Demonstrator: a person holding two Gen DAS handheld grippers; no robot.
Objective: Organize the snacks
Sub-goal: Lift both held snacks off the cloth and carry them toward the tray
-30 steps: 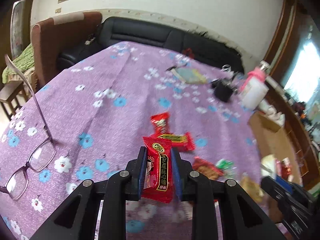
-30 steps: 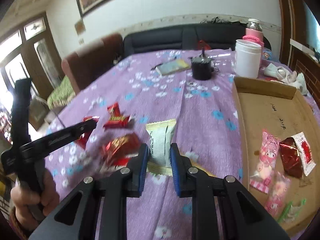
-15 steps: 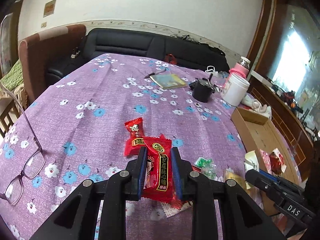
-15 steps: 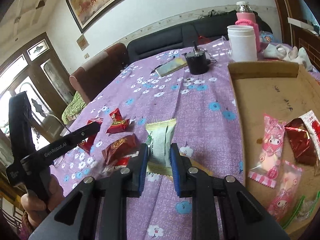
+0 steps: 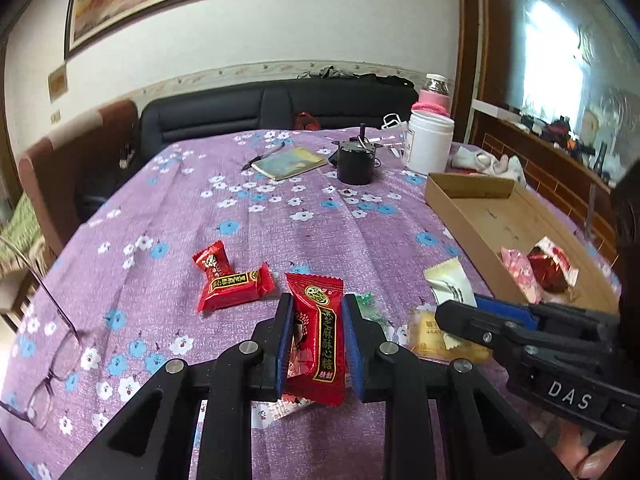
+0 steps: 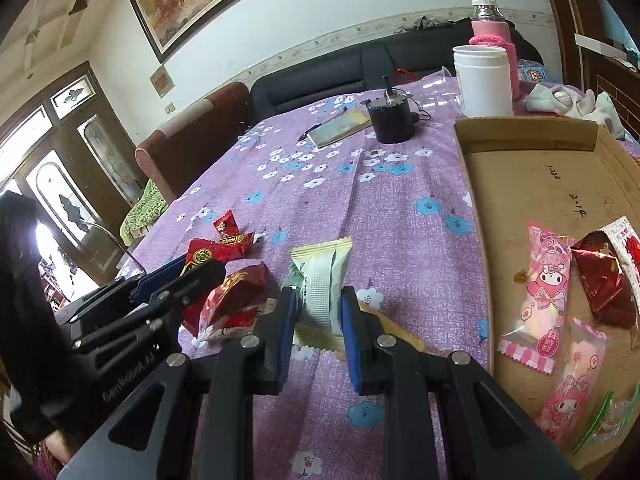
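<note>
My left gripper (image 5: pixel 316 312) is shut on a red candy packet (image 5: pixel 318 332) and holds it above the purple cloth. My right gripper (image 6: pixel 318 304) is shut on a pale green-and-white snack packet (image 6: pixel 322 276), lifted over the table; it also shows at the right of the left wrist view (image 5: pixel 450 284). Two more red candies (image 5: pixel 230 280) lie on the cloth ahead of the left gripper. A crumpled red wrapper (image 6: pixel 236 300) and a yellow packet (image 5: pixel 434 332) lie between the grippers. The cardboard tray (image 6: pixel 520 184) at the right holds pink packets (image 6: pixel 546 288) and a dark red one (image 6: pixel 600 276).
A black round device (image 5: pixel 356 162), a notebook with pen (image 5: pixel 290 162), a white jar (image 5: pixel 430 142) and a pink-sleeved bottle (image 6: pixel 492 24) stand at the table's far side. Glasses (image 5: pixel 48 368) lie at the left edge. A black sofa (image 5: pixel 260 110) is behind.
Both grippers have risen and tilted up with their packets still held. The left gripper has swung right, so the tray and the right gripper now show closer in its view.
</note>
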